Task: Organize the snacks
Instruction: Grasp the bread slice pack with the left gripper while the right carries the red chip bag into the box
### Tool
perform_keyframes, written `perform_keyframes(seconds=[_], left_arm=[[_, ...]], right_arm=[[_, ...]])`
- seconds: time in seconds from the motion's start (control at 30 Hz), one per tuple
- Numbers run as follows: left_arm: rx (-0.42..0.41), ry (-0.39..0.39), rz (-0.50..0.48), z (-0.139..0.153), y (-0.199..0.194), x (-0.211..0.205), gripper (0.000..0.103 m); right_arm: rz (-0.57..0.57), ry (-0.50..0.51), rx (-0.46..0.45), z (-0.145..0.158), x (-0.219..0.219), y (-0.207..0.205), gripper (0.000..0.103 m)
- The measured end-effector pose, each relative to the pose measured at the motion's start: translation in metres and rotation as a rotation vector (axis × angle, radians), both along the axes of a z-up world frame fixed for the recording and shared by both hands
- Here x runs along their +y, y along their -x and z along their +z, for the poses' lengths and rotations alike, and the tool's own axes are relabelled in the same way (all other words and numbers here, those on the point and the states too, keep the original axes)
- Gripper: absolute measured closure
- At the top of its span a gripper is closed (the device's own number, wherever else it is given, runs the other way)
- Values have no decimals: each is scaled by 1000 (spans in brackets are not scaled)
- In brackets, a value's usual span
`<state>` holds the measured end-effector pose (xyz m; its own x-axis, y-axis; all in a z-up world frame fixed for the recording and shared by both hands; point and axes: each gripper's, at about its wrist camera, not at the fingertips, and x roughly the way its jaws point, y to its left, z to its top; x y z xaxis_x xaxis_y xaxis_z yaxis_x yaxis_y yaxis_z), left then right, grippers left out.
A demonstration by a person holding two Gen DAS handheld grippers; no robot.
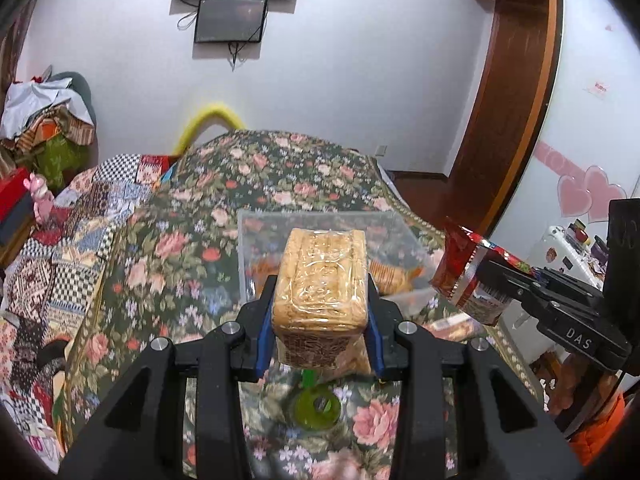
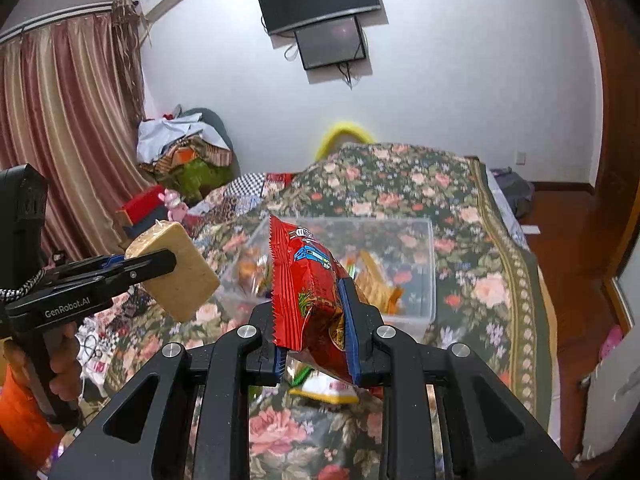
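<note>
- Left wrist view: left gripper [image 1: 320,316] is clenched on the cracker block [image 1: 320,280], held in the air on the near side of the clear bin [image 1: 256,236] on the floral bedspread [image 1: 180,248].
- Film-wrapped and stiff, the block probably breaks under hard squeezing; its flat sides suit the pads.
- Right gripper [image 2: 316,340] grasps the red snack bag [image 2: 308,292] low on its body, also near the bin.
- That bag looks light, puffy and slippery; a crimped seam should hold better.
</note>
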<state>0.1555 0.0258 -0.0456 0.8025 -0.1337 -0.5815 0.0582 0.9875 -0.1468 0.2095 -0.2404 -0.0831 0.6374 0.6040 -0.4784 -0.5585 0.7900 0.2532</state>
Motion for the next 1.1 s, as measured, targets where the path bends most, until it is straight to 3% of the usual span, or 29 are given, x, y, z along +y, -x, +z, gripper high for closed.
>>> perform_keyframes(seconds=[0.4,0.73,1.1], left_arm=[[-14,-8,-16,8,-58,-22,66],[77,-24,14,-27,-128,-36,66],[140,-49,54,-57,-168,-54,67]], right_arm=[[-20,-8,-34,9,11,-40,82],[-35,26,-10,-6,24,-83,82],[-55,65,62,-40,33,-116,82]])
